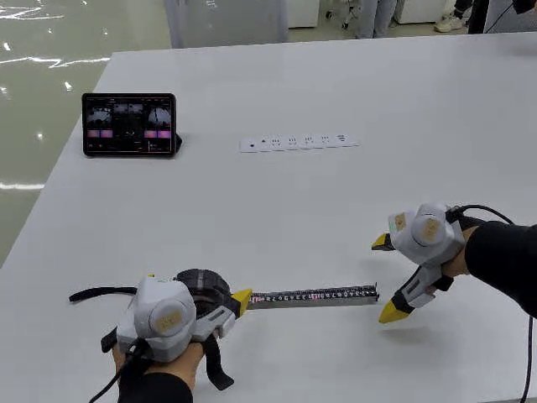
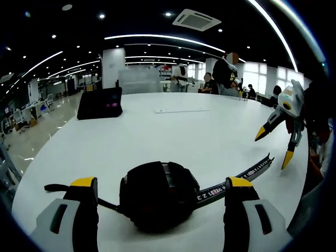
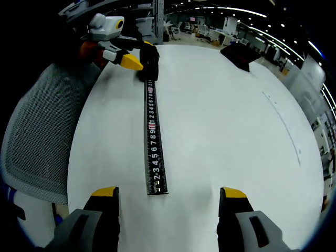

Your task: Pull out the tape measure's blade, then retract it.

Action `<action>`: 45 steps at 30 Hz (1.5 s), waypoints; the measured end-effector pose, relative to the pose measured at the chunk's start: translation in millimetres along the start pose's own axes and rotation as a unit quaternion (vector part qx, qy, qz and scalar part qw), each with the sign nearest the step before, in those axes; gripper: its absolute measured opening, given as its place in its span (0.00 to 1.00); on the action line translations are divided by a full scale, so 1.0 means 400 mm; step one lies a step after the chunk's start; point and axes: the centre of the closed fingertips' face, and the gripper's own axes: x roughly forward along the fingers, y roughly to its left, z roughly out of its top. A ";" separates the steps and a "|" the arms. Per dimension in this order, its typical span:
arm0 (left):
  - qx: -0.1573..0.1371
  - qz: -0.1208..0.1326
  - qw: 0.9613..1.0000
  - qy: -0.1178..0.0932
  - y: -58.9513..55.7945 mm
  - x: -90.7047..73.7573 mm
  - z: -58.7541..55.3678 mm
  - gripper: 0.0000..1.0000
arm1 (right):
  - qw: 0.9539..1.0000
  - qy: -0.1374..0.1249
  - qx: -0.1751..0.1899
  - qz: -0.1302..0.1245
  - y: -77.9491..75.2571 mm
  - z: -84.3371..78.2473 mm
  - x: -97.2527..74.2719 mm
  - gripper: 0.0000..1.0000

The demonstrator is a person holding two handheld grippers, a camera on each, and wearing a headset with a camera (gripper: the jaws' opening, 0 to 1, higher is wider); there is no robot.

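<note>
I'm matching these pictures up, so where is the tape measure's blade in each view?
Head view: the blade lies lower centre, running sideways.
Left gripper view: the blade slants up at lower right.
Right gripper view: the blade runs down the centre.
Shared landmark: the tablet.

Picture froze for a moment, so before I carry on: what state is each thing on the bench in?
Left gripper: open, one of its fingers on each side of the case, with gaps showing.
Tape measure case: resting on the table.
Blade: pulled out, lying flat, tip free.
Right gripper: open, holding nothing, near the blade tip.
Tablet: propped up, screen lit.
</note>
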 end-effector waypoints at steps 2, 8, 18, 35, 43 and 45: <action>-0.008 -0.003 1.000 -0.007 -0.008 0.000 0.006 0.99 | 1.000 0.001 -0.004 0.003 0.002 0.001 0.001 0.69; -0.034 -0.001 0.999 -0.013 -0.003 0.010 0.011 0.99 | 1.000 0.002 -0.011 0.006 0.004 0.003 0.003 0.57; -0.034 -0.003 0.999 -0.004 0.001 0.016 -0.007 0.99 | 1.000 0.010 -0.021 0.016 0.022 0.002 0.013 0.38; -0.053 -0.005 0.999 -0.010 0.008 0.024 0.010 0.99 | 0.999 0.023 -0.020 0.022 0.033 -0.008 0.025 0.14; -0.043 -0.002 0.999 -0.013 0.014 0.023 0.006 0.96 | 0.999 0.035 -0.026 0.021 0.030 -0.008 0.031 0.11; -0.041 -0.002 0.999 -0.013 0.016 0.025 0.003 0.92 | 0.999 0.040 -0.027 0.023 0.030 -0.008 0.032 0.11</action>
